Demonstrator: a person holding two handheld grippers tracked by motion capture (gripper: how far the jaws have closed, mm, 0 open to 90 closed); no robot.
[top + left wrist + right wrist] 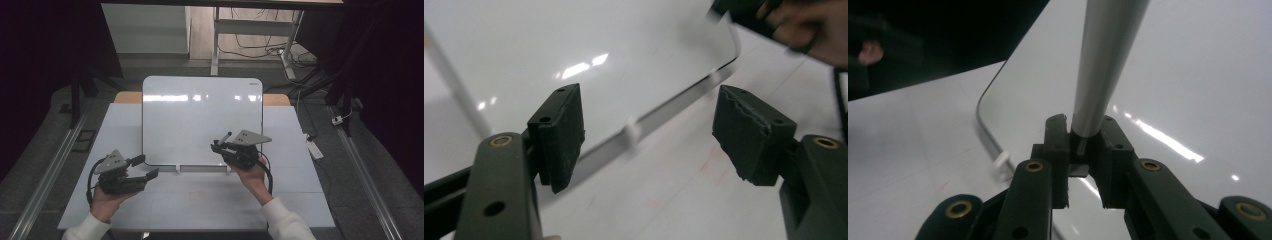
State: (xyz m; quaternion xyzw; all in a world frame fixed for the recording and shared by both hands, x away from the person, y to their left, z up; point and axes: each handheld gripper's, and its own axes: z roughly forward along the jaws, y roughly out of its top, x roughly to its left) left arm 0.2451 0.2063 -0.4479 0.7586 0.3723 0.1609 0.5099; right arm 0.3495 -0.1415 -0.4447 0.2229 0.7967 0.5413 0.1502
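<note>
- The right gripper [223, 141] is closed on a marker [1104, 65]; in the right gripper view the grey barrel stands up from between the two jaws, held near its lower end
- In the high view this marker [226, 136] points toward about 1 o'clock from the gripper, over the lower right part of the whiteboard [200, 120]
- I judge the marker to be light, stiff and smooth, so it can turn or slip in the pads; a hold closer to the middle of the barrel would be more steady for writing
- The left gripper [141, 167] has its jaws wide apart and nothing is between them; it hangs over the table [210, 200], at about 7 o'clock from the whiteboard
- In the left gripper view the bottom edge of the whiteboard [574, 45] crosses behind the jaws
- The whiteboard looks thin, stiff and glossy, and it seems to rest on small white clips [177, 168]; probably it slides easily, so its lower edge is the good place to hold it
</note>
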